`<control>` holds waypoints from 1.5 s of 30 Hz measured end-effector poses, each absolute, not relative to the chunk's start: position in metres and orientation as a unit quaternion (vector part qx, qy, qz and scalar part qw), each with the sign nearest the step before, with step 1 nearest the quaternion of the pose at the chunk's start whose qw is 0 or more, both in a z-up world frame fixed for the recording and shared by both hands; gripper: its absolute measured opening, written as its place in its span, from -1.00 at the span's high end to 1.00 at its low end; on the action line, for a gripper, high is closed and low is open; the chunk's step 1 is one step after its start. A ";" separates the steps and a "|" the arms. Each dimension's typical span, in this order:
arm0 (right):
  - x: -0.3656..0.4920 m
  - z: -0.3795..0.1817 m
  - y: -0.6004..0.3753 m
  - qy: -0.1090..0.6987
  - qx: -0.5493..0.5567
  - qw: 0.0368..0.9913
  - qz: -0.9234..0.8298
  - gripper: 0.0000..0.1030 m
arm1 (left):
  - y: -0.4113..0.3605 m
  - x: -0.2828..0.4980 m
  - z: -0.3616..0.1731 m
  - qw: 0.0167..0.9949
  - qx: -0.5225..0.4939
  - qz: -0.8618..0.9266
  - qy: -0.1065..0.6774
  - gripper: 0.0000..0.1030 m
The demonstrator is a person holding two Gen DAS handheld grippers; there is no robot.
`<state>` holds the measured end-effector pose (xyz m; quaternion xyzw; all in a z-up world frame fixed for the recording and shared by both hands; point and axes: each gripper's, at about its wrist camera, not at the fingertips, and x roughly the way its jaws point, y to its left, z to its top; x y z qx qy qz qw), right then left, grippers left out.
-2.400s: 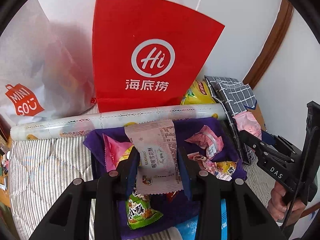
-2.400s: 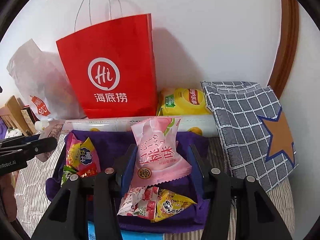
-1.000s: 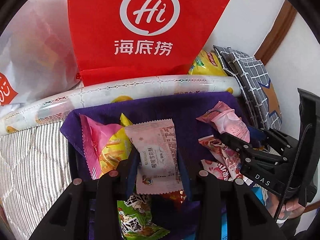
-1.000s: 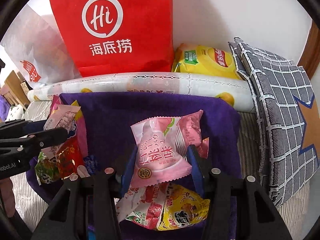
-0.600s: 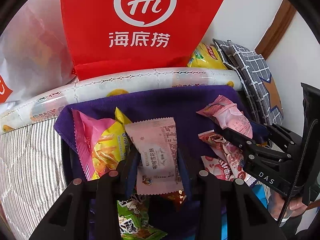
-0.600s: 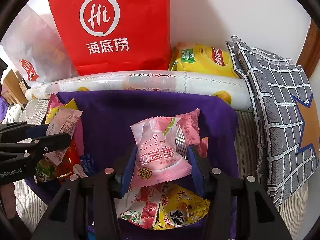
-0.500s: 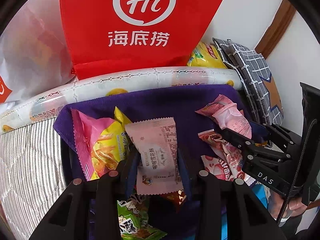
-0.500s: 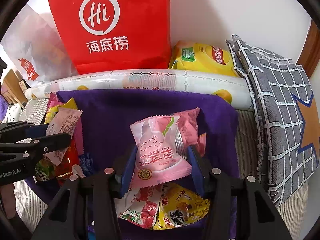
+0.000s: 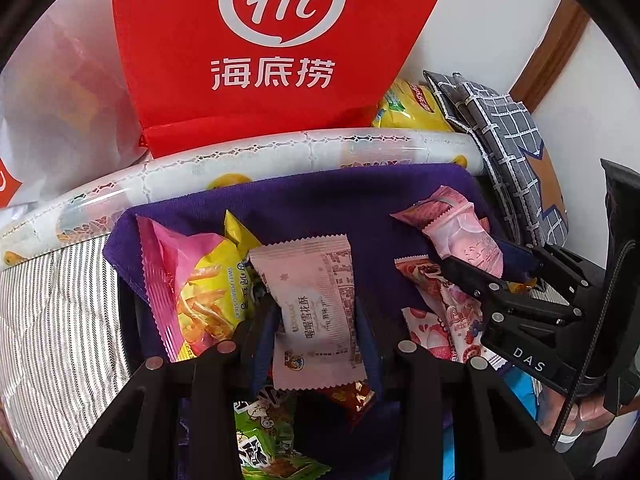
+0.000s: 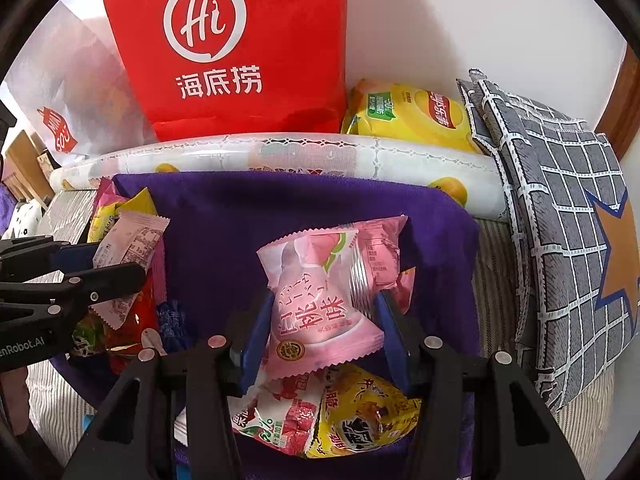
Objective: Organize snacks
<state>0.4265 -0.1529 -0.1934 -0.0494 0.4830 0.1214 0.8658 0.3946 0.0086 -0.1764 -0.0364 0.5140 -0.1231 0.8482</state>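
Note:
My left gripper [image 9: 316,320] is shut on a pale pink biscuit packet [image 9: 312,308], held over the left side of a purple cloth [image 9: 320,204]. Just left of it lies a pink and yellow potato-stick bag [image 9: 192,280]. My right gripper [image 10: 324,320] is shut on a pink peach-flavour packet [image 10: 316,308] over the cloth's right side [image 10: 248,220]. A second pink packet [image 10: 380,252] sits behind it. Under the right gripper lie a red-white packet [image 10: 280,416] and a yellow packet [image 10: 360,412]. Each gripper shows in the other's view, the right gripper [image 9: 472,276] and the left gripper [image 10: 116,272].
A red paper bag [image 10: 236,48] stands against the wall with a white plastic bag [image 10: 68,92] to its left. A rolled patterned sheet [image 10: 280,156] lies along the cloth's far edge. A yellow chip bag [image 10: 408,116] and a grey checked cushion [image 10: 560,208] are at the right. Striped bedding [image 9: 52,292] lies underneath.
Both grippers keep their packets. The left view has crept slightly lower and closer over the cloth; the right view is almost unchanged.

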 end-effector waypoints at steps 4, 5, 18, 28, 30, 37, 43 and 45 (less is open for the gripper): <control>0.429 -0.193 -0.153 0.484 -0.052 0.865 0.120 -0.02 | 0.008 0.394 -0.177 0.848 -0.035 -0.123 0.515 0.27; 0.429 -0.193 -0.153 0.484 -0.052 0.865 0.119 -0.02 | 0.008 0.394 -0.177 0.847 -0.036 -0.124 0.516 0.25; 0.422 -0.162 -0.160 0.448 -0.054 0.885 0.111 -0.39 | 0.005 0.386 -0.158 0.853 -0.032 -0.130 0.505 -0.29; 0.384 -0.133 -0.163 0.442 -0.049 0.891 0.093 -0.56 | 0.003 0.354 -0.128 0.867 -0.016 -0.115 0.485 -0.53; 0.376 -0.127 -0.165 0.439 -0.046 0.893 0.087 -0.60 | 0.004 0.344 -0.123 0.869 -0.019 -0.117 0.480 -0.54; 0.329 -0.100 -0.172 0.427 -0.030 0.900 0.078 -0.60 | 0.013 0.302 -0.108 0.872 -0.035 -0.106 0.476 -0.59; 0.283 -0.080 -0.180 0.415 -0.024 0.907 0.067 -0.60 | 0.015 0.259 -0.096 0.876 -0.040 -0.098 0.470 -0.61; 0.270 -0.074 -0.183 0.412 -0.017 0.908 0.066 -0.63 | 0.014 0.243 -0.090 0.881 -0.038 -0.094 0.463 -0.65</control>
